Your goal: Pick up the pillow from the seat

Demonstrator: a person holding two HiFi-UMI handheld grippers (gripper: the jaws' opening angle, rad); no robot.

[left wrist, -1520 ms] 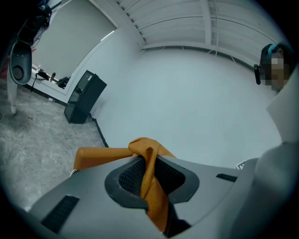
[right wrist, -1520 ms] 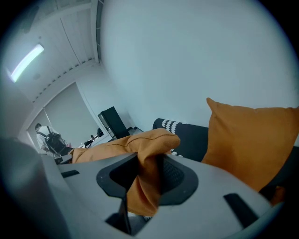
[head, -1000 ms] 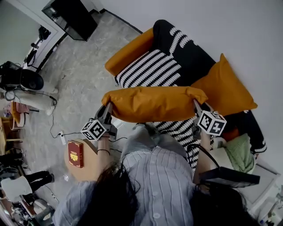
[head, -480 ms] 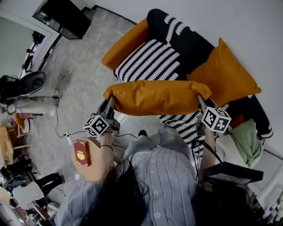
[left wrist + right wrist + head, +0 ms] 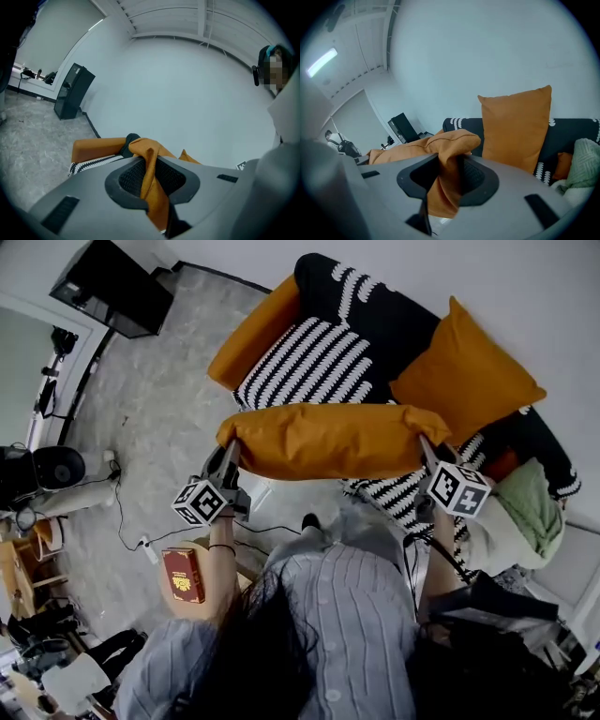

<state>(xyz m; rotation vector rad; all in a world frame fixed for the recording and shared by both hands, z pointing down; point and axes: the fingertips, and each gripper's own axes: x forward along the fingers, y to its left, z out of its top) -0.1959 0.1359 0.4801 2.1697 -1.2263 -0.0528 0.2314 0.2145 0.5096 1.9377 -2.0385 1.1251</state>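
pillow [image 5: 328,440]: orange, was held off the striped seat [image 5: 314,362], stretched level between both grippers | left gripper [image 5: 228,457]: jaws were clamped on the pillow's left corner | right gripper [image 5: 427,452]: jaws were clamped on its right corner | second orange cushion [image 5: 464,367]: leaned against the sofa back

Both arms reach forward from the body with elbows bent, the forearms roughly parallel and well apart. The left gripper [image 5: 228,457] is raised on the left, its jaws closed on the left end of the pillow [image 5: 328,439], with a fold of cloth pinched between the pads. The right gripper [image 5: 425,444] is about level with it on the right, its jaws clamped on a thicker bunch of cloth at the pillow's right end. The left forearm [image 5: 220,568] is bare, with a dark band round the wrist.
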